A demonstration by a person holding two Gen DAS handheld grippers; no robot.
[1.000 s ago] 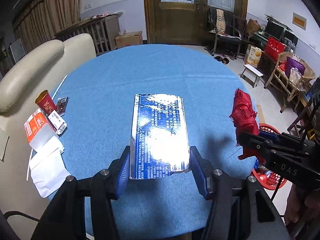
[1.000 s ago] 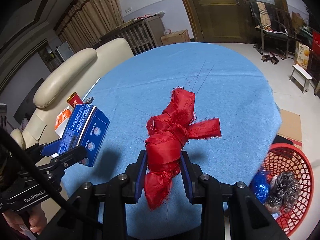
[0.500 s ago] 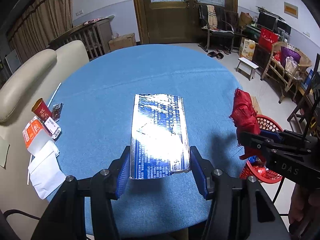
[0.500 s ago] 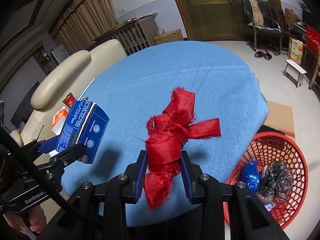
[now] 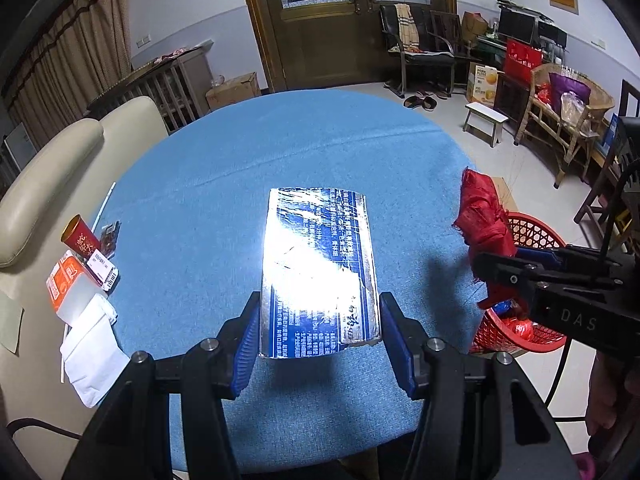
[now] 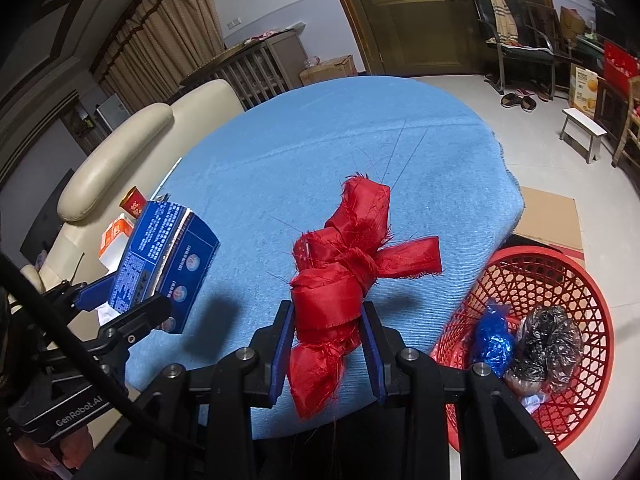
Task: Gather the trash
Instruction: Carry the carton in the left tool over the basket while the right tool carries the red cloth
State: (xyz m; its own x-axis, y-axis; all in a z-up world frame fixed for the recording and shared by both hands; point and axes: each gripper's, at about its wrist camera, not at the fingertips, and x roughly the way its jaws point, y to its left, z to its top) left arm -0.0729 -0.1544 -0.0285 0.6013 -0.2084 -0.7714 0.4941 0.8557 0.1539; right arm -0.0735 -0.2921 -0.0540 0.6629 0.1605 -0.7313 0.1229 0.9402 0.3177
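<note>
A lived-in family living room is showing here: a round bench (image 5: 320, 152) under a blue cloth is standing beside a cream leather sofa (image 5: 48, 160), with a wooden stained-glass door (image 5: 320, 20), curtains (image 5: 68, 56), wicker chair (image 5: 576, 120), slippers (image 5: 420, 101) and stacked boxes (image 5: 482, 80) crowding the tiled floor (image 6: 540, 152).

The right gripper (image 6: 327, 346) clamped a knotted red ribbon (image 6: 345, 276) above the blue table's (image 6: 320, 168) near edge, beside a red basket (image 6: 560, 280) off its right edge.

Black claws (image 5: 318, 336), blue pads (image 6: 280, 344)
</note>
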